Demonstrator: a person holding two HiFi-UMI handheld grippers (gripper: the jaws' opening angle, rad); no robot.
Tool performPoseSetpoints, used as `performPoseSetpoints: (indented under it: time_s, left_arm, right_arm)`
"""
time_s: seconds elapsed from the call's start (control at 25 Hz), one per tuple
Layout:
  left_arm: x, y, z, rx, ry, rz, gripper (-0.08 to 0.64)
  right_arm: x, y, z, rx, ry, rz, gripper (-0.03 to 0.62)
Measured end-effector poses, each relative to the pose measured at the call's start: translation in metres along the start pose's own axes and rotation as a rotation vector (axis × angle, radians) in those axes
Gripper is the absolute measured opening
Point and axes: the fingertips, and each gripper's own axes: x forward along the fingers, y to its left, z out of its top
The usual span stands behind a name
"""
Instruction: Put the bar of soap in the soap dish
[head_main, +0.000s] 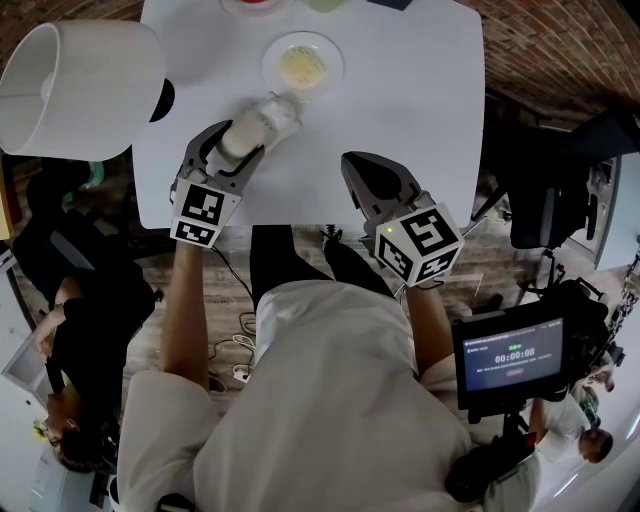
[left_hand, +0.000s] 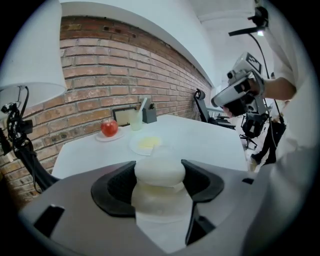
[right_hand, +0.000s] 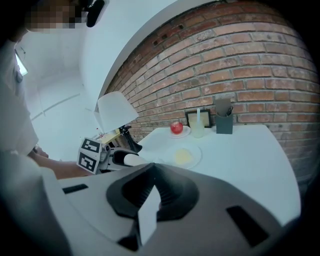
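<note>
A pale yellow bar of soap (head_main: 300, 66) lies in a round white soap dish (head_main: 327, 50) at the far middle of the white table (head_main: 420, 120). My left gripper (head_main: 240, 142) is shut on a white bottle (head_main: 262, 124) with a rounded cap, held just short of the dish. In the left gripper view the bottle (left_hand: 160, 175) fills the gap between the jaws, with the dish (left_hand: 135, 147) beyond it. My right gripper (head_main: 360, 165) hovers over the table's near edge, shut and holding nothing. The right gripper view shows the dish (right_hand: 196, 158) and the left gripper (right_hand: 95, 152).
A white lamp shade (head_main: 75, 90) overhangs the table's left edge. At the back stand a red apple on a saucer (right_hand: 176, 127), a glass (right_hand: 198, 127) and a dark holder (right_hand: 224, 122) against the brick wall. A camera rig with a screen (head_main: 515, 360) stands at the right.
</note>
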Motion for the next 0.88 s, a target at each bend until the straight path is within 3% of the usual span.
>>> performPoseSetpoints:
  time_s: [0.24, 0.48, 0.88]
  left_arm:
    - [0.004, -0.003, 0.002, 0.033, 0.003, -0.005, 0.285]
    - [0.005, -0.002, 0.000, 0.020, 0.013, -0.023, 0.285]
    - [0.014, -0.007, -0.010, 0.071, 0.153, -0.068, 0.287]
  right_arm:
    - [0.001, 0.000, -0.001, 0.004, 0.003, 0.000, 0.003]
    - [0.001, -0.001, -0.003, 0.010, 0.009, -0.002, 0.003]
    - [0.003, -0.001, -0.003, 0.010, 0.013, 0.006, 0.003]
